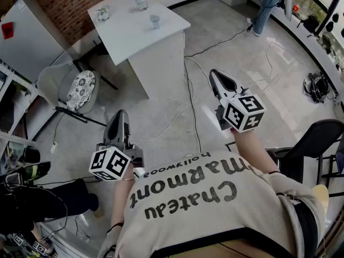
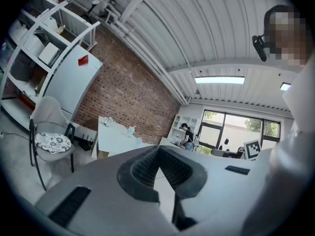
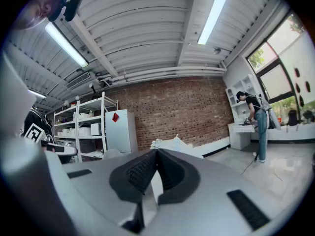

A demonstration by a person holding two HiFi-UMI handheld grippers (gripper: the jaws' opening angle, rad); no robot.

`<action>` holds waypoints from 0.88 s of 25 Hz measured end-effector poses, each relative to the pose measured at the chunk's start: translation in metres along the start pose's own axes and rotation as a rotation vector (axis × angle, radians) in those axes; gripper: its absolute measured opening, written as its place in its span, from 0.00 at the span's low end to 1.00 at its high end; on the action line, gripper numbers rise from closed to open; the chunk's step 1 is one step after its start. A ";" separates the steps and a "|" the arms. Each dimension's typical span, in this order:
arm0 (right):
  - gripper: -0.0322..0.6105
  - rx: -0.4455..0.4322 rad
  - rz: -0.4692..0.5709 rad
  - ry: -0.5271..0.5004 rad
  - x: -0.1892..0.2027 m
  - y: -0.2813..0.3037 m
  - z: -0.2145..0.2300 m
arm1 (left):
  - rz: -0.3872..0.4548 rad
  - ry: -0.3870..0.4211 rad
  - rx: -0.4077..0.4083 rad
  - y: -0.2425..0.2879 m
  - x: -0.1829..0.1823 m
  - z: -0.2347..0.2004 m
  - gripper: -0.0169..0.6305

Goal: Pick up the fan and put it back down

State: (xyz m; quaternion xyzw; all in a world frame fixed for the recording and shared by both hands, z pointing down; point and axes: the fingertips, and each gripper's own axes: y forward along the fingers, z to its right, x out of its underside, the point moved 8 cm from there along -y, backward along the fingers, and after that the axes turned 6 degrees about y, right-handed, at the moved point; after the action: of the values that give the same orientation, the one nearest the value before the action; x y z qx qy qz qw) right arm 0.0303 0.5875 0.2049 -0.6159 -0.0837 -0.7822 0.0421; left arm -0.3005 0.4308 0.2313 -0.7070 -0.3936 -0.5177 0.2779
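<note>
I see no fan that I can name for sure. Three small objects, one of them (image 1: 155, 20), stand on the white table (image 1: 129, 36) ahead, too small to identify. My left gripper (image 1: 119, 115) is held level over the floor, well short of the table, its jaws shut with nothing between them. My right gripper (image 1: 217, 74) is also level, to the right of the table, shut and empty. In the left gripper view the pads meet at the left gripper's tip (image 2: 158, 149), with the table (image 2: 112, 136) beyond. The right gripper view shows the right gripper's tip (image 3: 156, 152) closed likewise.
A chair with a patterned cushion (image 1: 80, 87) stands left of the table. Cables (image 1: 189, 98) run across the floor between my grippers. A black chair (image 1: 317, 138) is at the right. A white cabinet (image 1: 27, 34) and shelves line the left wall. A person (image 1: 266, 4) stands at the far counter.
</note>
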 end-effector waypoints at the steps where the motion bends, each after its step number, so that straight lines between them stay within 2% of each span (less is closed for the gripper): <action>1: 0.05 0.002 0.006 -0.001 -0.001 0.003 0.006 | 0.004 0.000 0.001 0.007 0.000 0.000 0.03; 9: 0.05 -0.019 0.000 0.015 0.003 0.019 0.050 | 0.029 -0.017 -0.008 0.053 0.009 0.015 0.03; 12: 0.05 -0.019 -0.003 0.081 0.015 0.022 0.068 | 0.002 -0.026 -0.007 0.066 0.023 0.016 0.03; 15: 0.06 0.011 -0.011 0.171 0.029 0.025 0.089 | -0.020 -0.048 -0.003 0.079 0.037 0.012 0.03; 22: 0.05 0.077 -0.043 0.178 0.039 0.048 0.116 | -0.066 -0.066 0.026 0.126 0.047 -0.002 0.03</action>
State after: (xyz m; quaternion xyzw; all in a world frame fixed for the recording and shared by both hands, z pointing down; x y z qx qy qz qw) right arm 0.1400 0.5628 0.2731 -0.5400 -0.1230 -0.8307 0.0564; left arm -0.1877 0.3746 0.2789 -0.7066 -0.4323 -0.4979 0.2569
